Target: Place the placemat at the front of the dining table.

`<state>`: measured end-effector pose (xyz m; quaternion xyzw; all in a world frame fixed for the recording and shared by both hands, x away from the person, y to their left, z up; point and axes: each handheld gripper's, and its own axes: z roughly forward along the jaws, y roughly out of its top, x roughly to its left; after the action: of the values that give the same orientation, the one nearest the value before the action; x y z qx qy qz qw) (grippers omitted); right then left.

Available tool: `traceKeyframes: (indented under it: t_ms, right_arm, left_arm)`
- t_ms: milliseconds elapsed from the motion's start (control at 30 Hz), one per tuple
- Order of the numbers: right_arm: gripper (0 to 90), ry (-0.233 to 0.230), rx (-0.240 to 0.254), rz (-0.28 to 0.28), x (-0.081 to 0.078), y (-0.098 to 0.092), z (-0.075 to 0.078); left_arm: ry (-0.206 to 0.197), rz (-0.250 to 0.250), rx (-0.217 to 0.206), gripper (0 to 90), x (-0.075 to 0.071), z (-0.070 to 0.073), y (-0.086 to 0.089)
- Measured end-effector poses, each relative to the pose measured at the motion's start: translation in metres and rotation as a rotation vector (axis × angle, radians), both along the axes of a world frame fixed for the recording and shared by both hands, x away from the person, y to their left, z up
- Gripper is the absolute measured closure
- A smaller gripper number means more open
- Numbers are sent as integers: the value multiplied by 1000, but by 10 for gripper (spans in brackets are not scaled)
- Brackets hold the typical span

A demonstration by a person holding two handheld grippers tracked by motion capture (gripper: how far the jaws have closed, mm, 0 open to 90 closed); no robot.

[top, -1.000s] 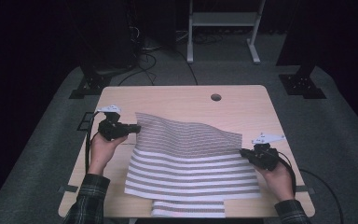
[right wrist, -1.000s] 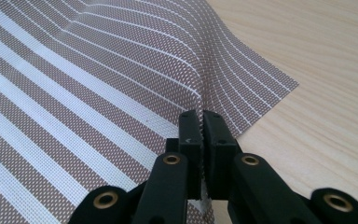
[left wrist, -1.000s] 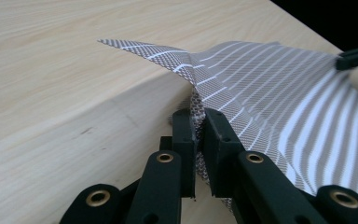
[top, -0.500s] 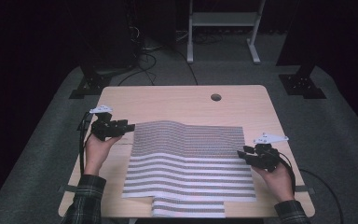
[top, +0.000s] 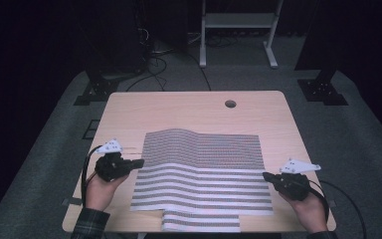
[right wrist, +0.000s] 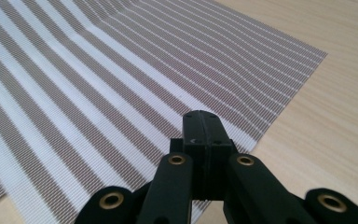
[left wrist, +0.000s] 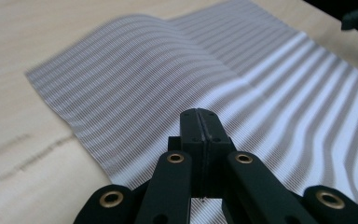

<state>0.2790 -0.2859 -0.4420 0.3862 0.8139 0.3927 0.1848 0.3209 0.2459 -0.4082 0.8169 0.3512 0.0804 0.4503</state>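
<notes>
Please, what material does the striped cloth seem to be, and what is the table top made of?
The striped cloth looks like a woven, mesh-like fabric, matte: the right gripper view shows a fine grid in its brown and white stripes, and it folds softly. It could be cotton or synthetic. The table looks like light wood or wood-look laminate, smooth, with faint grain lines.

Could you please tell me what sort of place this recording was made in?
Probably a lab or studio set up for recording: a lone wooden table on grey carpet, dark surroundings, loose cables and stand feet behind it.
</notes>
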Motion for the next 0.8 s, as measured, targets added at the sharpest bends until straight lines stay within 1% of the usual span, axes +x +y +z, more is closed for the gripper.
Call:
traceKeyframes:
  t_ms: [67,100,133,167,200,233,267,333,400,467,500,567,633,700,733,800]
  right_arm:
    - [897,1,12,4,-8,-3,-2]
    - [898,0,19,1,-11,-4,-3]
    - [897,16,35,-7,-18,-6,-5]
    - [897,16,35,-7,-18,-6,-5]
    - [897,21,38,-5,-20,-7,-7]
    - [897,30,35,4,-23,-8,-9]
    - [897,40,35,9,-26,-8,-11]
    - [896,44,22,19,-32,-7,-14]
    - [897,58,11,30,-37,-5,-16]
    - [897,70,4,39,-42,-5,-18]
    - [897,76,1,42,-45,-4,-19]
    - [896,83,-13,48,-51,-3,-22]
    - [897,89,-27,56,-55,-2,-23]
    - [897,91,-29,55,-56,-2,-24]
    - [897,92,-35,59,-57,-1,-25]
    - [897,96,-42,63,-56,0,-25]
  left_arm:
    - [4,-16,9,900,-15,-4,-3]
    - [2,-19,25,900,-23,-6,-4]
    - [-3,-18,48,900,-33,-10,-5]
    - [-3,-18,48,900,-33,-10,-5]
    - [-6,-15,80,900,-39,-13,-6]
    - [-4,-9,99,900,-45,-16,-5]
    - [3,-1,107,900,-50,-20,-4]
    - [24,8,116,900,-56,-26,-3]
    - [44,32,141,900,-64,-33,-2]
    - [54,31,157,900,-70,-38,-3]
    - [54,30,179,881,-75,-40,-3]
    - [51,40,190,856,-78,-42,-3]
    - [51,49,195,856,-79,-43,-3]
    - [62,51,208,856,-78,-46,-3]
    - [68,51,204,856,-77,-47,-3]
    - [74,47,213,856,-76,-49,-5]
